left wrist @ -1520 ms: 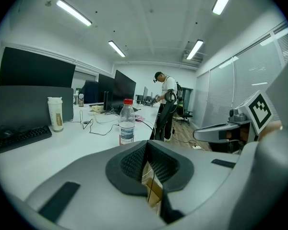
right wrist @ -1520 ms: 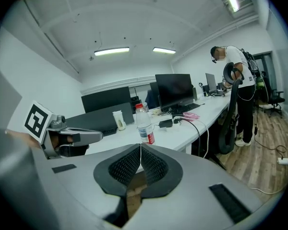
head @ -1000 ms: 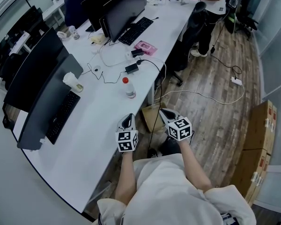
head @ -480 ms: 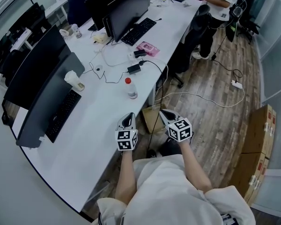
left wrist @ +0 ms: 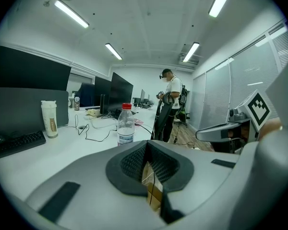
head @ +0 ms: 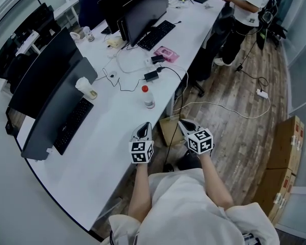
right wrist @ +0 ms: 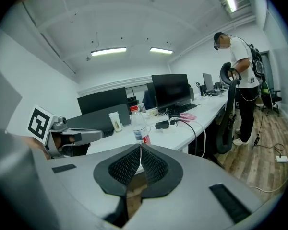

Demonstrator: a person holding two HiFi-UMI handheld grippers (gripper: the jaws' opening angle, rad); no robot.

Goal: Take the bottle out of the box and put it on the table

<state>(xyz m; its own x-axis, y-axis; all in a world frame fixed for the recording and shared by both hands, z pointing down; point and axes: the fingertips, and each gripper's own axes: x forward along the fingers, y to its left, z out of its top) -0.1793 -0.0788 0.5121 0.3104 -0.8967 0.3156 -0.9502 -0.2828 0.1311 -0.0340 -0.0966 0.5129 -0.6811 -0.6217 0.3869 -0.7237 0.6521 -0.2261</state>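
White desk (head: 104,137) runs the length of an office with a wooden floor, and the clear plastic bottle (head: 148,97) with a red cap stands upright on it near the front edge, apart from both grippers. Beyond the bottle lie a black power adapter (head: 152,76) with its cables and a pink packet (head: 166,53). To its left a paper cup (head: 84,87) stands beside a monitor (head: 56,108) and a keyboard (head: 74,124).

A brown cardboard box (head: 169,129) sits on the floor at the desk's edge, between the two grippers in the head view. The left gripper (head: 145,130) is held over the desk edge with its jaws together and nothing between them. The right gripper (head: 185,126) hangs just beside the box, its jaws likewise pressed together and empty. A person (head: 247,9) stands at the far end of the desk.
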